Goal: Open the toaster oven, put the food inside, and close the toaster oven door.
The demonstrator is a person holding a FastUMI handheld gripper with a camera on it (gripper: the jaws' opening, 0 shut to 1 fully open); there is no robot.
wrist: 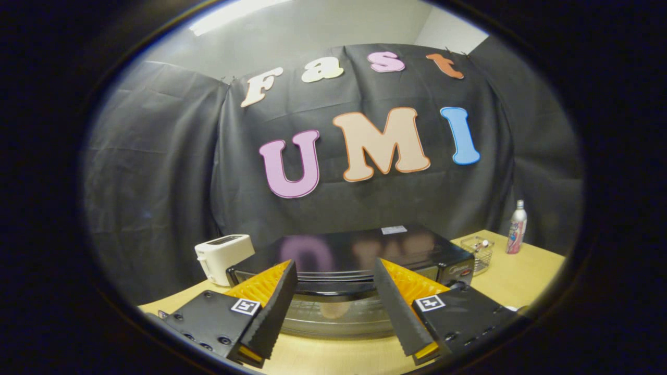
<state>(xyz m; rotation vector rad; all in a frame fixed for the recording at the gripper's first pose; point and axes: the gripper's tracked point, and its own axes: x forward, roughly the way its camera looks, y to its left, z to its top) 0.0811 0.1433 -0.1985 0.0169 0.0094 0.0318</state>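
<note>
With the tool (pixel 336 307) spread wide before the closed oven (pixel 359 260), it should drop squarely onto the door handle (pixel 333 296) before pulling.

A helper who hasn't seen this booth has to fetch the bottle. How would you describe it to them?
Start at the black toaster oven just beyond the open gripper. On the wooden table past its knob end sits a clear wire basket; the bottle stands upright beyond that, tall, slim and white-capped, unlike the squat white toaster on the other side.
</note>
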